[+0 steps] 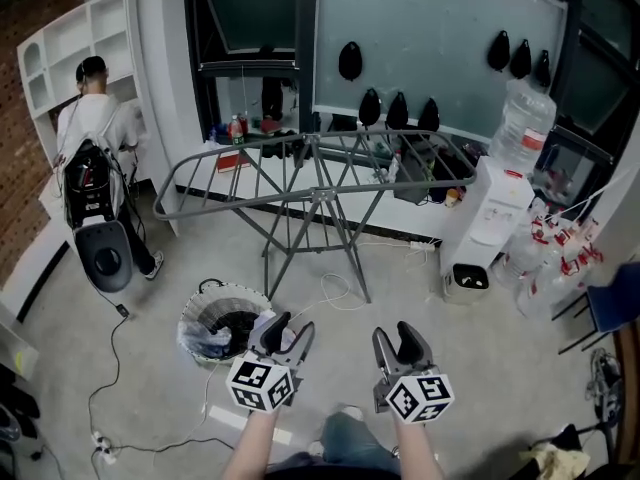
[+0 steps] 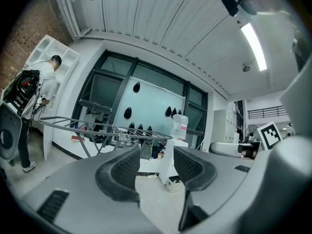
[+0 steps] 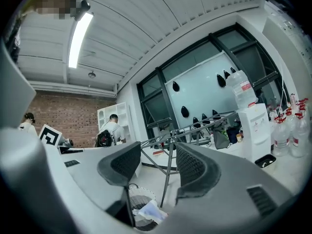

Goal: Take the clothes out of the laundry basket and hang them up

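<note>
surface: grey floor (image 1: 180, 258) | on it: laundry basket (image 1: 200, 313) — drying rack (image 1: 318, 196) — water dispenser (image 1: 485, 218)

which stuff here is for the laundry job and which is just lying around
For the job: round white mesh laundry basket, the clothes in it, grey metal folding drying rack, left gripper and right gripper, both open and empty.
Lying about: white water dispenser, grey swivel chair, white wall shelf.

Left tool (image 1: 292, 326) and right tool (image 1: 396, 333): grey moulded bodies with black ribbed pads (image 2: 127, 168). Each bore a white cube (image 1: 262, 383) with black square markers. Blue jeans (image 1: 345, 443) at 6 o'clock.
</note>
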`<state>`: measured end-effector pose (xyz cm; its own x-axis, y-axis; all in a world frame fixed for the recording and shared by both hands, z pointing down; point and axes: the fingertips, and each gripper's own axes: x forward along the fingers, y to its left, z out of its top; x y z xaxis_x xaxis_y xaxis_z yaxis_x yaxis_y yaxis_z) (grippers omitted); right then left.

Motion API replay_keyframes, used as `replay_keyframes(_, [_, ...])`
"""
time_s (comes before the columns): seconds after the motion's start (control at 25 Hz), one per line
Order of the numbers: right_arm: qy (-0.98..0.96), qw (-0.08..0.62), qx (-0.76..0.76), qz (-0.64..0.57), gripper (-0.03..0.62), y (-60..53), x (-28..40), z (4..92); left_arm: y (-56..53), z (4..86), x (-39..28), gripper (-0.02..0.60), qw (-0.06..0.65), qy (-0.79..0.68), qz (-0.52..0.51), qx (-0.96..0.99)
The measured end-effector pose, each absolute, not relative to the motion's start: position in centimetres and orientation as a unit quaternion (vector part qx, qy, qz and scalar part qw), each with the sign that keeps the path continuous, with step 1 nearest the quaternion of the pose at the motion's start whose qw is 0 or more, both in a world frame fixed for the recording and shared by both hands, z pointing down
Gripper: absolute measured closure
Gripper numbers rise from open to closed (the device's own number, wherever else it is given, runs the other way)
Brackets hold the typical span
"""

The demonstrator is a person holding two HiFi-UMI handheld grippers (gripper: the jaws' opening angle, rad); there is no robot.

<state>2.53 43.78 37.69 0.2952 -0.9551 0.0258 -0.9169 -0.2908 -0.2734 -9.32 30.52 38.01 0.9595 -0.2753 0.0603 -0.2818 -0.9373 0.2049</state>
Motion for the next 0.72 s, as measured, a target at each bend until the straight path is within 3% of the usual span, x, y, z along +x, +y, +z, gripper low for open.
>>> replay_keyframes(0.36, [0.586, 0.103, -0.799, -0.083, 0.382, 42.3, 4.7, 38.2, 29.0, 38.2, -6.3, 0.370, 0.103, -0.129, 0.014, 0.986])
replay_keyframes(0.72, [0.579, 0.109, -0.804, -0.083, 0.382, 37.5, 11.3, 38.7, 23.6, 39.2, -0.2, 0.370, 0.102, -0.133, 0.014, 0.986])
